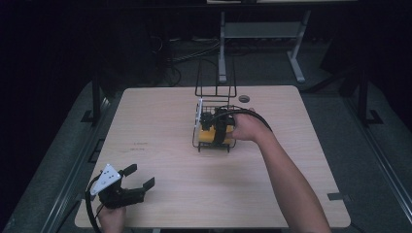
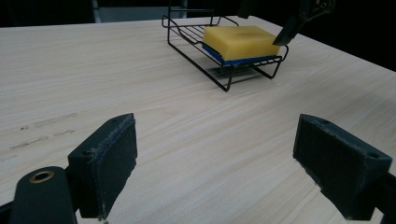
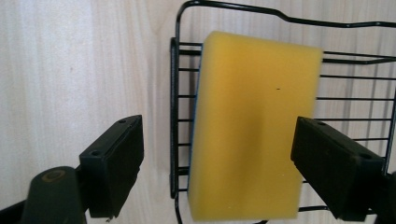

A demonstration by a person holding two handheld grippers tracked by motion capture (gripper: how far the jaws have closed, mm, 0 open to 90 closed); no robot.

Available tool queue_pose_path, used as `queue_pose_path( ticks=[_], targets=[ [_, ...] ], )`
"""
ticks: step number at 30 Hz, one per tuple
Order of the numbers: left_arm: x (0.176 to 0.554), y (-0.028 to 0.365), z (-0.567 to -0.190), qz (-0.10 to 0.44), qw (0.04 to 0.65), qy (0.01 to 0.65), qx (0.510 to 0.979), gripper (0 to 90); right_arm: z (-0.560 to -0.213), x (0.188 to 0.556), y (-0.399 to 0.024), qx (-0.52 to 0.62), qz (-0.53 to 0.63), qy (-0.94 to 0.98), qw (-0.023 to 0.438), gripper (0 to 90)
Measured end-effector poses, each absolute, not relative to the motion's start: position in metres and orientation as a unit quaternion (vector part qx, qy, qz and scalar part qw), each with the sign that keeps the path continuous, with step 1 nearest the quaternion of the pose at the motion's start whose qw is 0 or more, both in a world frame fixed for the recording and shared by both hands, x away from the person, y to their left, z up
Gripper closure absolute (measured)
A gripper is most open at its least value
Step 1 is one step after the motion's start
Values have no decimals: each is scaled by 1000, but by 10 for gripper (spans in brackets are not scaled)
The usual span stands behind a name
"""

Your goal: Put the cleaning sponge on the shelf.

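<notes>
From the high view, your right gripper hangs over the black wire rack mid-table, where the yellow sponge lies; your left gripper rests near the table's near-left corner, its 2 jaws spread. In the left gripper view, jaws gape over bare wood, the sponge lying in the rack beyond. In the right gripper view, open jaws straddle the sponge above the rack, gripping nothing.

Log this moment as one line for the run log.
right gripper: open above sponge | sponge: lying in wire rack | left gripper: open, idle over table
</notes>
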State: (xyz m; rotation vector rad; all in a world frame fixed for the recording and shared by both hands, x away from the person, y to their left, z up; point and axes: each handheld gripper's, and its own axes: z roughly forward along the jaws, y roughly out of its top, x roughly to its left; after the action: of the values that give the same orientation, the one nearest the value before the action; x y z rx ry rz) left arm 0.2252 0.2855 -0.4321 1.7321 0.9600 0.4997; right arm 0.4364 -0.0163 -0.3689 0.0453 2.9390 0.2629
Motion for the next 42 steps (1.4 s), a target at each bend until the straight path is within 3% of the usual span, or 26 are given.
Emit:
queue_pose_path(
  ticks=[42],
  targets=[
    [225, 281, -433, 208, 520, 399, 726, 130, -382, 389, -29, 7, 90, 993, 72, 174]
  ],
)
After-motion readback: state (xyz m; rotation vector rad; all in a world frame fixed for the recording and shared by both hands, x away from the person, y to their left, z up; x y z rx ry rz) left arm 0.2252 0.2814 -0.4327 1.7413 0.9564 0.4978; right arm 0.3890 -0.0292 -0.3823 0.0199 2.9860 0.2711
